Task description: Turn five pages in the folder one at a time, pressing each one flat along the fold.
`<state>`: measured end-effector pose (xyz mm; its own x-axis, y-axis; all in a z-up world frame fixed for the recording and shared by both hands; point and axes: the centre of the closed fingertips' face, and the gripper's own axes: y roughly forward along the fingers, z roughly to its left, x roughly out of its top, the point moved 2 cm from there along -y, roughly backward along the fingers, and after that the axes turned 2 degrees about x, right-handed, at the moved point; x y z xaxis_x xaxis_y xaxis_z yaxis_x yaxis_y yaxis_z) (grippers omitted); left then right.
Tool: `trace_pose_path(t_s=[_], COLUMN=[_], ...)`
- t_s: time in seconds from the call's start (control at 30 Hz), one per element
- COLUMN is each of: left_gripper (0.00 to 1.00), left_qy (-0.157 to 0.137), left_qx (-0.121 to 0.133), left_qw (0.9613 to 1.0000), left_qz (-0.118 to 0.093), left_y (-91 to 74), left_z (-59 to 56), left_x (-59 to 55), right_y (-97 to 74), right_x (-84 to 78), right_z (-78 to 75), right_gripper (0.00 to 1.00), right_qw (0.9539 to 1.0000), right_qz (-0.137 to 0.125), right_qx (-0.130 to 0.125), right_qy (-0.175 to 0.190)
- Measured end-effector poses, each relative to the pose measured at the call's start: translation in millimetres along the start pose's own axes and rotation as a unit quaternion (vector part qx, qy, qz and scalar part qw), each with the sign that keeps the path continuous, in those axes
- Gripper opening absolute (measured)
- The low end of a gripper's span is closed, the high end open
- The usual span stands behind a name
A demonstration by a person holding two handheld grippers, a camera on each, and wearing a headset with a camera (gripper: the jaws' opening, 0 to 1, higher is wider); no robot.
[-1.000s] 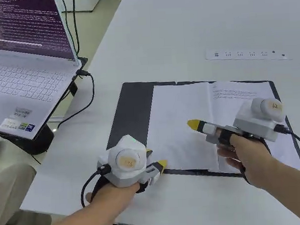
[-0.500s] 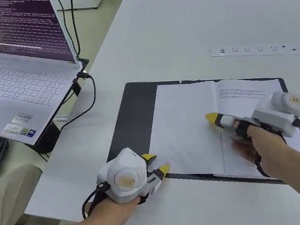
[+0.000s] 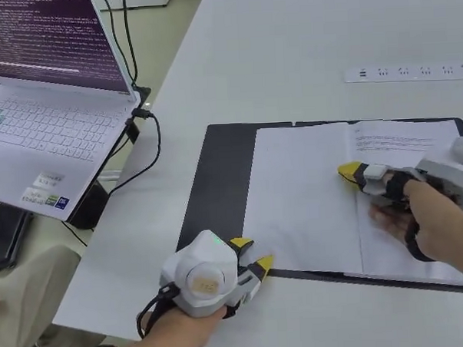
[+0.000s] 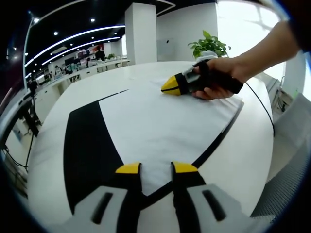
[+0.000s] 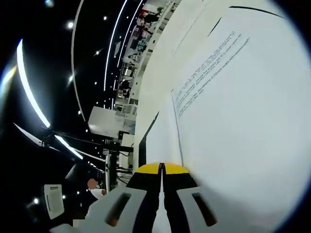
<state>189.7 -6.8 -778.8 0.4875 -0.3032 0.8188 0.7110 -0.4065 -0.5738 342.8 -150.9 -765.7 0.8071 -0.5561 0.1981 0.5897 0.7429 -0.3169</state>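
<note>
The black folder (image 3: 216,182) lies open on the white table, a blank white page (image 3: 302,201) on its left half and a printed page (image 3: 403,143) on its right. My right gripper (image 3: 347,171) is shut, its yellow tip resting on the paper at the fold; its own view has the shut gripper (image 5: 161,168) over the blank page beside the printed page (image 5: 218,73). My left gripper (image 3: 252,253) hovers at the folder's near edge, open a little with nothing in it. In its own view the left gripper (image 4: 156,168) points over the blank page (image 4: 155,126) toward the right gripper (image 4: 170,85).
An open laptop (image 3: 52,112) stands at the left on a stand, and its cable (image 3: 150,150) trails toward the folder. A white power strip (image 3: 411,72) lies at the back right. The table's near edge runs just below the left gripper.
My right gripper has slid right across the blank page to the fold, staying shut. The left gripper has kept its place at the folder's near edge. The camera has shifted.
</note>
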Motion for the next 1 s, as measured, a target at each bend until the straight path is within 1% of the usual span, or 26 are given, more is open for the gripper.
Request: trace_pose_path(t_s=[0.03,0.07,0.1,0.2,0.37,0.53,0.67,0.77,0.8,1.0], left_gripper=[0.22,0.22,0.22,0.22,0.22,0.22,0.22,0.22,0.22,0.22], left_qy=[0.001,-0.001,0.0,-0.002,-0.001,-0.004,-0.004,-0.004,-0.004,-0.006], left_qx=[0.0,0.001,0.001,0.001,0.001,0.002,0.002,0.002,0.002,0.003], left_qw=[1.0,1.0,1.0,1.0,1.0,0.9999,0.9999,0.9999,0.9999,0.9999], left_qz=[0.001,0.001,0.0,-0.002,-0.005,-0.009,-0.01,-0.01,-0.01,-0.013], left_y=[0.1,0.0,-0.1,0.0,-0.8,-1.0,-1.4,-1.3,-1.4,-2.2], left_z=[0.1,0.2,-0.1,0.3,-0.6,-0.4,-0.7,-0.3,-0.5,-1.4], left_x=[-0.1,0.0,0.0,-0.4,-0.2,-1.0,-1.3,-1.7,-1.6,-1.5], right_y=[1.1,2.0,3.1,7.7,16.6,29.5,40.9,45.8,47.1,53.2], right_x=[1.6,4.9,6.8,10.0,16.9,26.8,37.6,46.0,48.4,59.9], right_z=[0.0,-1.2,-3.2,-4.6,-6.7,-2.1,-1.8,-6.9,-8.4,-7.2], right_gripper=[0.0,0.0,0.0,0.0,0.0,0.0,0.0,0.0,0.0,0.0], right_qw=[1.0,0.9999,0.9998,0.9998,0.9996,0.9996,0.9995,0.999,0.9986,0.9976], right_qz=[0.0,-0.005,-0.005,0.002,0.007,0.003,0.001,-0.006,-0.01,-0.033], right_qx=[0.0,-0.005,-0.009,-0.01,-0.016,-0.017,-0.028,-0.04,-0.043,-0.038], right_qy=[0.001,0.014,0.016,0.018,0.023,0.022,0.013,0.018,0.028,0.047])
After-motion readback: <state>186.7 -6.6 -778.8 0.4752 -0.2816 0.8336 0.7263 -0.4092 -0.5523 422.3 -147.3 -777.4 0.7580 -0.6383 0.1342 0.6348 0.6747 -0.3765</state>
